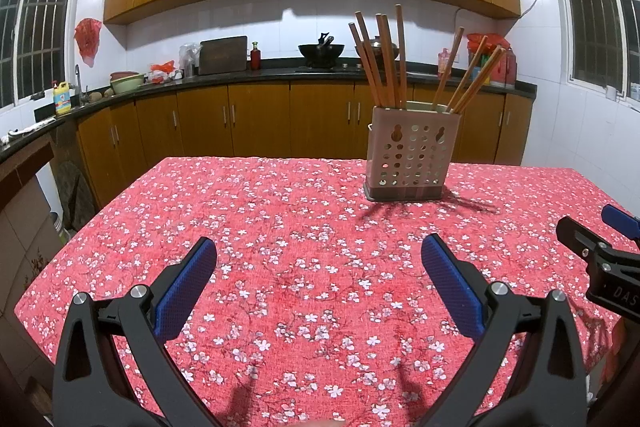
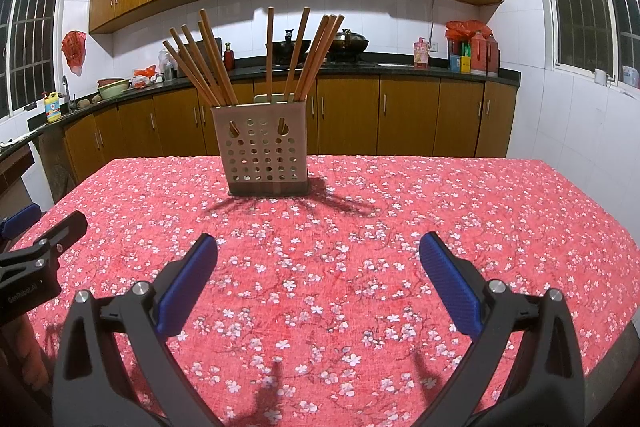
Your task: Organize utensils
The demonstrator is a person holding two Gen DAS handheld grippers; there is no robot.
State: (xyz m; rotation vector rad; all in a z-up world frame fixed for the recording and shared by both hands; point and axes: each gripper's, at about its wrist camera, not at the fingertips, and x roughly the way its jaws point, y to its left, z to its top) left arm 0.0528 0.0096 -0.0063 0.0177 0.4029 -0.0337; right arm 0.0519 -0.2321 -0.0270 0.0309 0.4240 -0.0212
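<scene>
Both of your grippers hang above the red floral tablecloth [image 2: 360, 227] with nothing between their fingers. Your left gripper [image 1: 319, 263] has its blue-padded fingers [image 1: 188, 287] spread wide apart, and your right gripper [image 2: 318, 263] is spread just as wide. Each one also shows at the edge of the other's view, cut off by the frame, so only part of a black arm and a blue pad can be seen there.

The perforated utensil holder [image 2: 266, 151] stands upright toward the far side of the table, well apart from both grippers. Wooden chopsticks [image 2: 204, 63] stick out of it in two fanned bunches, one leaning left and one leaning right. Their lower ends are hidden inside the holder, and you cannot tell from these views whether a divider separates the bunches. The near ends of the tablecloth are hidden behind your gripper frames.

On the counter behind, a wok [image 1: 321, 51] sits on the stove; the smaller bottles and bags there are too small to make out.
</scene>
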